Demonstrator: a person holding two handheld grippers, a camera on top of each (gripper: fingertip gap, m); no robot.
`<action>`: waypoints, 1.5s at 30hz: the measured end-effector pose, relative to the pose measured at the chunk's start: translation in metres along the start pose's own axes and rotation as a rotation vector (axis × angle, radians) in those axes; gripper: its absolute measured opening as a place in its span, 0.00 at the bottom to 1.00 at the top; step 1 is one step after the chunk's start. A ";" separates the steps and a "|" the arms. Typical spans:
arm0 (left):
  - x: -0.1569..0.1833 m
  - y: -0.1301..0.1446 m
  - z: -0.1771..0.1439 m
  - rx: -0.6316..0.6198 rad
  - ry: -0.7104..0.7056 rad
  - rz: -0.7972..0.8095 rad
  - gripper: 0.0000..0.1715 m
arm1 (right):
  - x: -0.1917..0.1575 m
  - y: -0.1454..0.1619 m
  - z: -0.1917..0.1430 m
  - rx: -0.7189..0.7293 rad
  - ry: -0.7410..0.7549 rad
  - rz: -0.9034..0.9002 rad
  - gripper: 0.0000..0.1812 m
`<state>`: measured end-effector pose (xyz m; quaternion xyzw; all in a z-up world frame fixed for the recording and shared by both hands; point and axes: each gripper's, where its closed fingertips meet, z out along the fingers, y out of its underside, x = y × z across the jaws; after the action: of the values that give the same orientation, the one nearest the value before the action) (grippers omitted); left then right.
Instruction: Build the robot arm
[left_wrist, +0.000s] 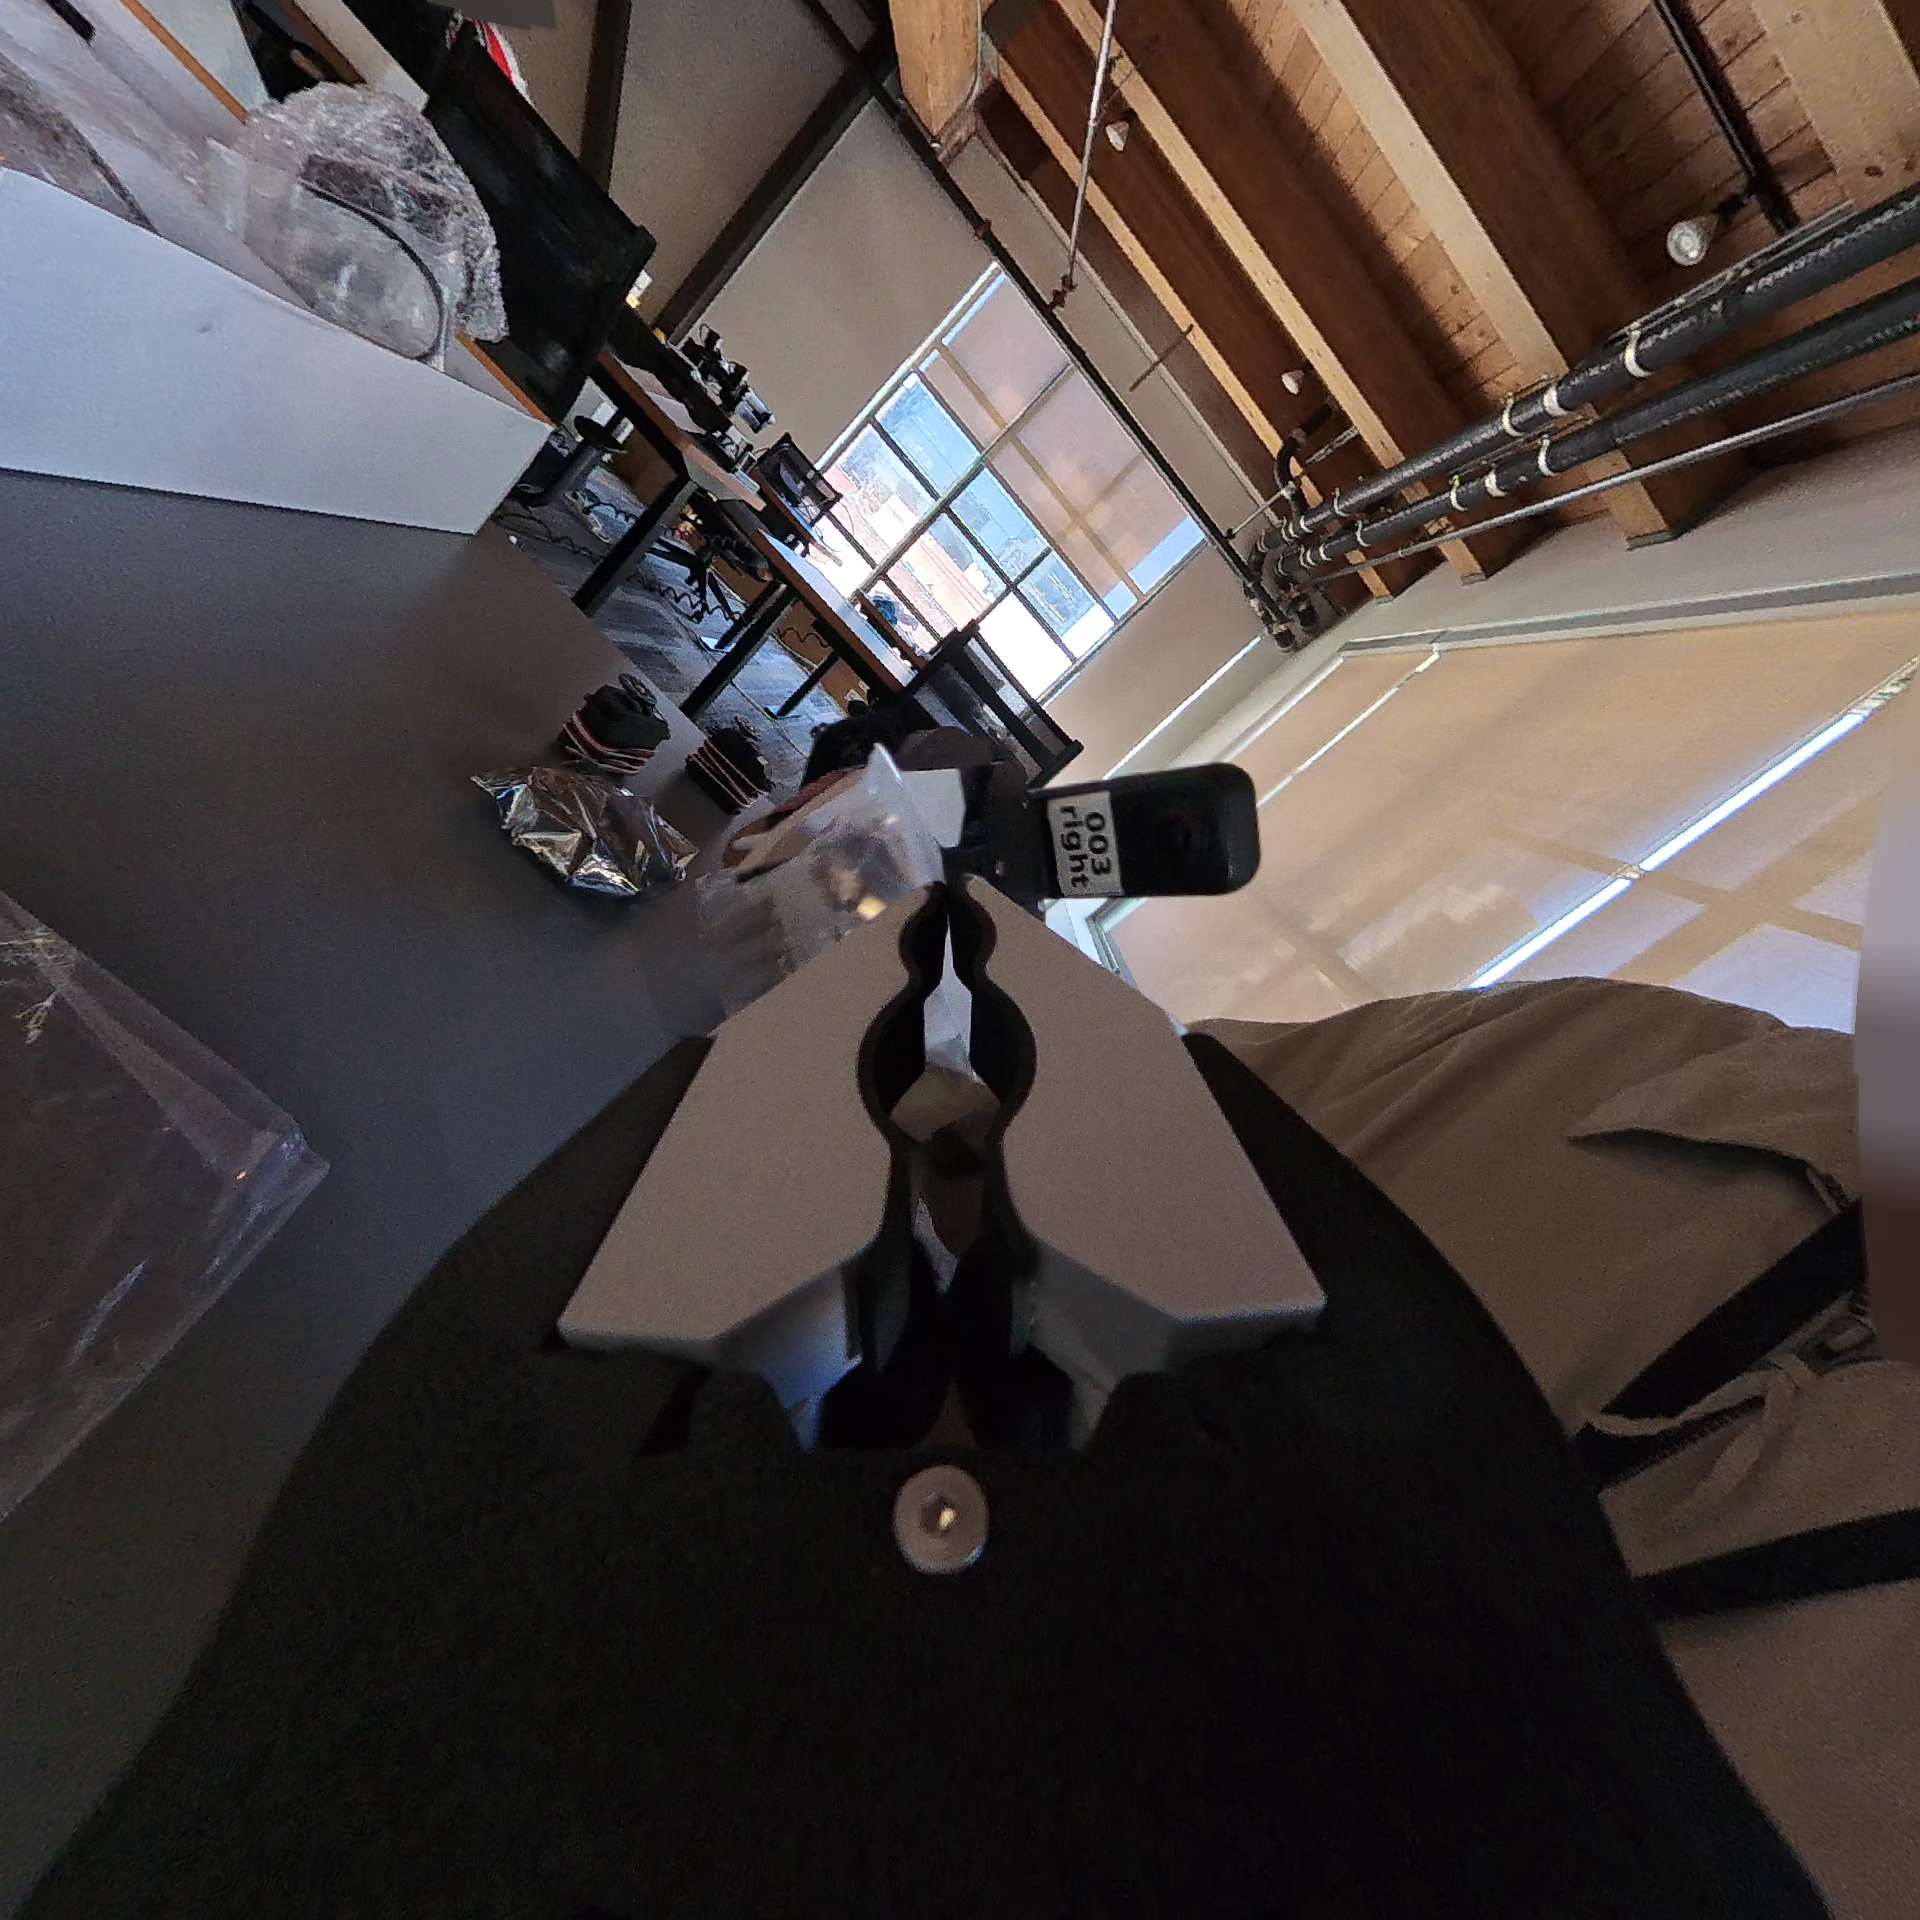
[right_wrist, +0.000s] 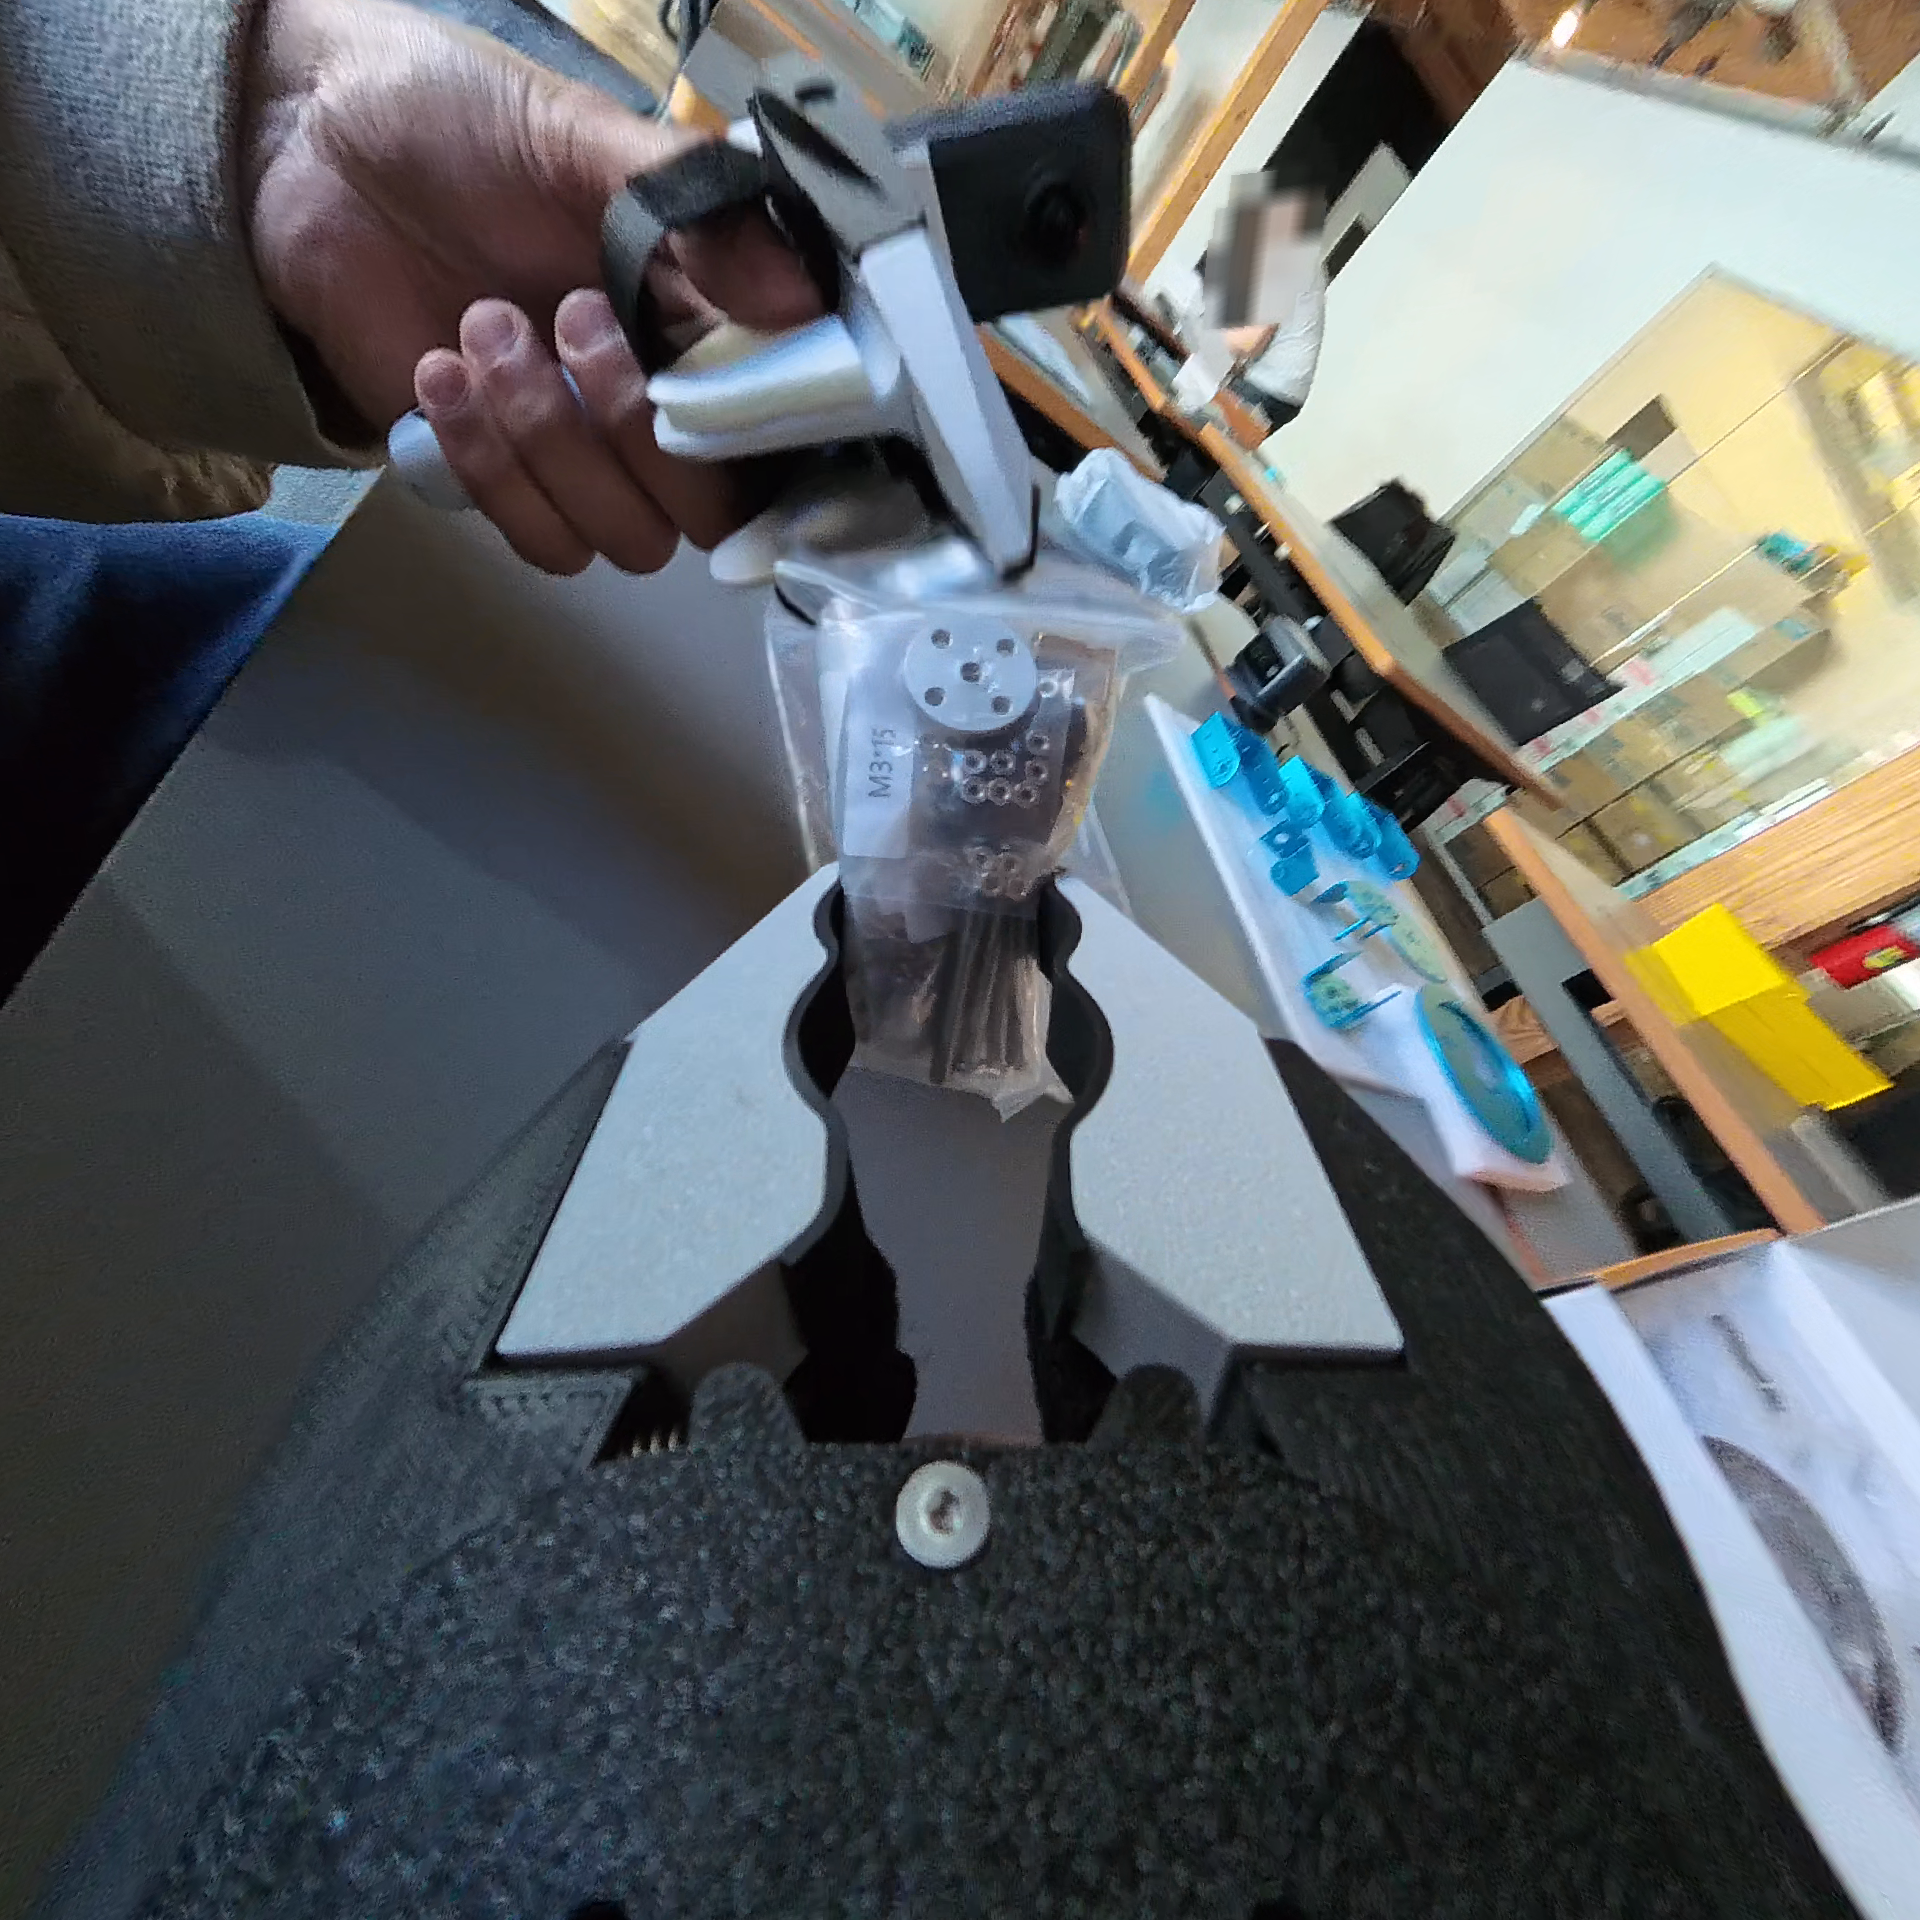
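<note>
Left tongs (left_wrist: 948, 914) closed on clear plastic bag (left_wrist: 821, 873), right tongs (left_wrist: 966, 800) beyond, grey table (left_wrist: 312, 727)

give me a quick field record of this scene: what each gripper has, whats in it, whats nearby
left gripper: shut on top edge of clear bag
right gripper: jaws around bag's lower part, grip unclear
bag contents: screws, small metal disc
nearby: white tray of blue parts, silver foil bag on grey table
</note>
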<state>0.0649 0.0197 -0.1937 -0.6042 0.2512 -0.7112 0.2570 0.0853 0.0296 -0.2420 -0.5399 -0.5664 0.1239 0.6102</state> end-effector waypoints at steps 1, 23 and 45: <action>0.001 0.002 0.000 -0.011 0.000 0.008 0.00 | -0.004 0.003 0.002 -0.009 -0.023 0.019 0.18; -0.037 0.044 0.005 0.028 -0.182 -0.059 0.00 | -0.032 -0.003 -0.005 -0.164 -0.178 0.837 0.22; -0.028 0.058 0.021 0.033 -0.090 -0.115 0.00 | -0.044 -0.003 -0.009 0.169 -0.434 1.204 0.07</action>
<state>0.0926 -0.0053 -0.2497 -0.6445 0.1927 -0.7010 0.2368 0.0771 -0.0102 -0.2617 -0.6758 -0.2634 0.5952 0.3459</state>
